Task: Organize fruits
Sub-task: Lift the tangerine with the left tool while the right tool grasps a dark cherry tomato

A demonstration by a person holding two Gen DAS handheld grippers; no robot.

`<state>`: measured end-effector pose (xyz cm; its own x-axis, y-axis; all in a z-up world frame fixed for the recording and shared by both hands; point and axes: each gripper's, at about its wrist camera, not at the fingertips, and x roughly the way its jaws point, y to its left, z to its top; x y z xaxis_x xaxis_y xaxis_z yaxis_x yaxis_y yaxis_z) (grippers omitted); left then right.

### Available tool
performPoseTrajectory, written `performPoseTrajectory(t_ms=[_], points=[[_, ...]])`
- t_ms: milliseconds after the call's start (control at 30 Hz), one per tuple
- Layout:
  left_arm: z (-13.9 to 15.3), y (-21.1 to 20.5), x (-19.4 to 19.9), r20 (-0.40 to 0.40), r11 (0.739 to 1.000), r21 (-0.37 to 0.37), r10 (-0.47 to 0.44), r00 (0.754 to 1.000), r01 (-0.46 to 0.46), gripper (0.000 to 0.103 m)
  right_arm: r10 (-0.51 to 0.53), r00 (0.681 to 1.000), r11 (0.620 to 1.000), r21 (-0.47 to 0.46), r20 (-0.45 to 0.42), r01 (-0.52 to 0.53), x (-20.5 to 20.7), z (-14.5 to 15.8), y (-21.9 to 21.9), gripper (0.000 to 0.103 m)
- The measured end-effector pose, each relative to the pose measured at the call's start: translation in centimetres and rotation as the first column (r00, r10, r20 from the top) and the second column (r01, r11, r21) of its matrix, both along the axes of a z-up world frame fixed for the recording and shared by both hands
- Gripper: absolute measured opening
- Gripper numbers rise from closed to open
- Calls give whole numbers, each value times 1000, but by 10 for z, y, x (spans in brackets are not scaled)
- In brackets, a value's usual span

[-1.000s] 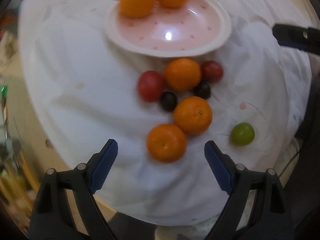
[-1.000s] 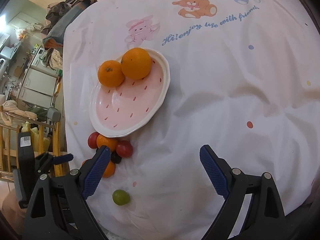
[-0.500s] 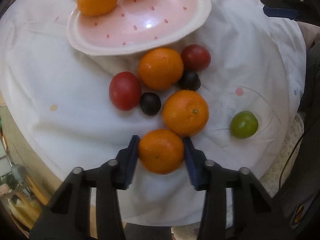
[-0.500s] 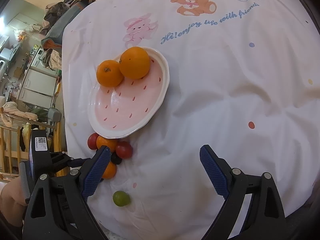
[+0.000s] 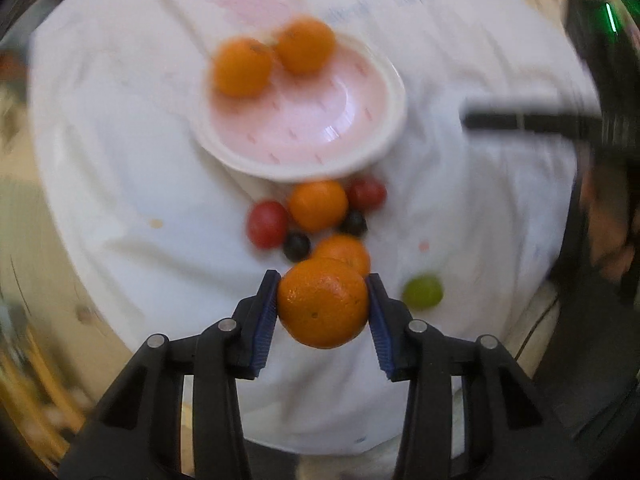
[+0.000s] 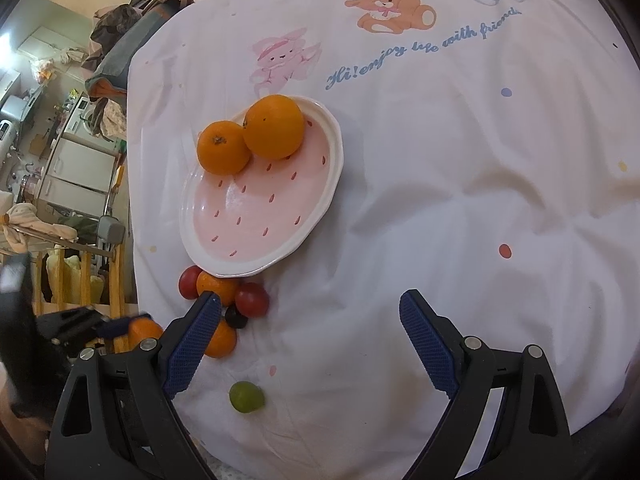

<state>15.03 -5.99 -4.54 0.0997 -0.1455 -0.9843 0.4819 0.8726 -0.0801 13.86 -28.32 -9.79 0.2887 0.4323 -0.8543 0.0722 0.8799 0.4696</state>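
1. An orange (image 5: pixel 323 303) is pinched in the left claw (image 5: pixel 322 306).
2. The pink plate (image 5: pixel 394 98) is seen ahead of it.
3. The right claw (image 6: pixel 310 342) is spread wide, holding nothing.

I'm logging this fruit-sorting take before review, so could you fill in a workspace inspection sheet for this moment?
Surface: white cartoon-print tablecloth, wrinkled, over a round table.
Job's things: pink plate holding two oranges; below its rim a cluster of one orange, two red fruits, two dark fruits and another orange; green fruit lies apart.
Clutter: nothing seen on the cloth.
Grippers: left gripper shut on a held orange; whether it is off the cloth cannot be told; right gripper open, holding nothing.
Cables: thin dark cable at the table's edge.
Surroundings: piled clothes, white cabinets, wooden rails.
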Motion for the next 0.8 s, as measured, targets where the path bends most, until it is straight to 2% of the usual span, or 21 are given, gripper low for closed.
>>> performPoseTrajectory(t_ms=[67, 133, 333, 400, 533, 633, 800], points=[[8, 8, 3, 1, 994, -43, 103, 995, -103, 38, 4, 1000, 1000, 2, 4, -4, 0, 0, 0, 93], [16, 25, 12, -16, 974, -84, 211, 977, -212, 38, 11, 1000, 1000, -3, 8, -11, 0, 0, 2, 93], [-3, 52, 0, -19, 912, -120, 393, 919, -393, 38, 30, 1000, 999, -15, -2, -30, 0, -5, 9, 93], [-8, 59, 0, -24, 892, -127, 435, 900, -434, 38, 44, 999, 999, 29, -12, -43, 0, -8, 13, 90], [-20, 65, 1, -30, 858, -147, 494, 869, -493, 38, 109, 992, 988, 116, -62, -101, 0, -23, 32, 64], [-20, 73, 3, -33, 837, -162, 526, 850, -523, 38, 140, 984, 975, 187, -111, -118, 1, -38, 47, 49], [-17, 77, 5, -54, 822, -204, 534, 844, -533, 38, 122, 978, 972, 218, -169, -84, 4, -58, 68, 39]])
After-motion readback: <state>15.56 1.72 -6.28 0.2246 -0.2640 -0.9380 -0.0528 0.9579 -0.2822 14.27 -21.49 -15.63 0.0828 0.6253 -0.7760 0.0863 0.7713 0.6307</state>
